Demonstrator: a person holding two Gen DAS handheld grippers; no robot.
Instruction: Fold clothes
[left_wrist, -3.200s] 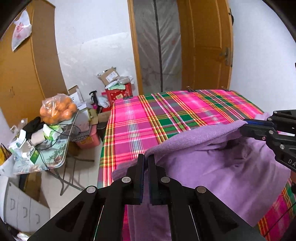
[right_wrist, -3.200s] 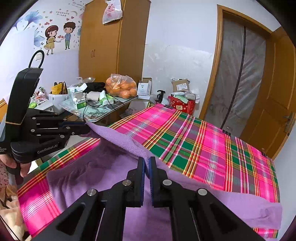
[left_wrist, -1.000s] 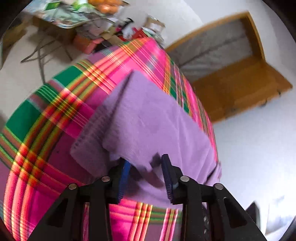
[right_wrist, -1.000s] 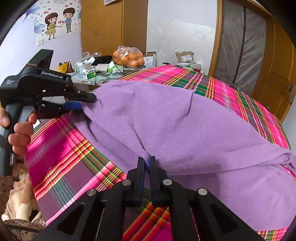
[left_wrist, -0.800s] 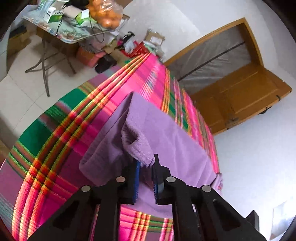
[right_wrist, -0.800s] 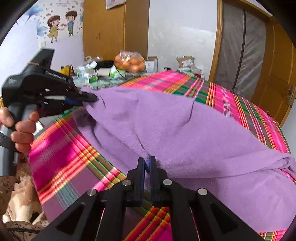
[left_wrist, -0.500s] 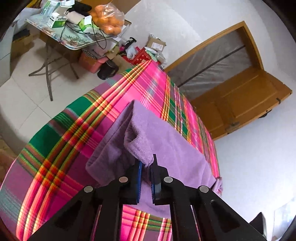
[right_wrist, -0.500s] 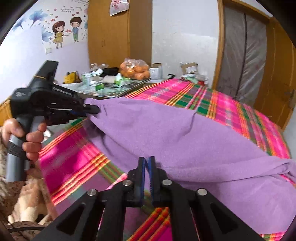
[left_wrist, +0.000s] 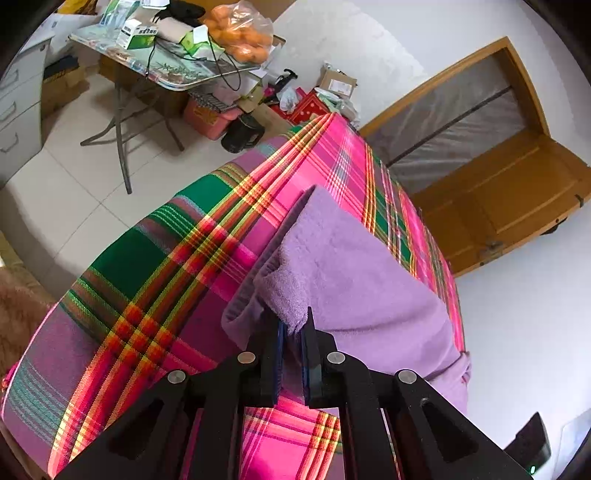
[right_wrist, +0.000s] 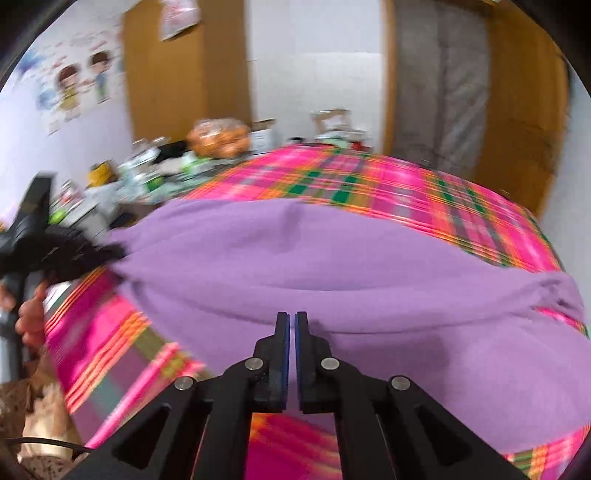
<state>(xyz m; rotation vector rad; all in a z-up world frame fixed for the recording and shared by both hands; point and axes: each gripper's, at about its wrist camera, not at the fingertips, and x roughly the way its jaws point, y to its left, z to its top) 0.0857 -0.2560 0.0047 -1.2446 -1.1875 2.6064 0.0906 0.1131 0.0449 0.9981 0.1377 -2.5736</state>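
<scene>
Fabric fills the left gripper (left_wrist: 292, 334): its jaws have just been closing and now pinch a bunched corner of the purple garment (left_wrist: 354, 280). The right gripper (right_wrist: 291, 325) is clamped on the near edge. The garment lies across a pink plaid bedspread (left_wrist: 155, 280).

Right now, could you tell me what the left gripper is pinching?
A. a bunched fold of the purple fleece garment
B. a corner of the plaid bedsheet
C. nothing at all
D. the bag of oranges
A: in the left wrist view the left gripper has its jaws closed on a bunched fold of the purple fleece garment, which lies on the plaid bedsheet.
</scene>
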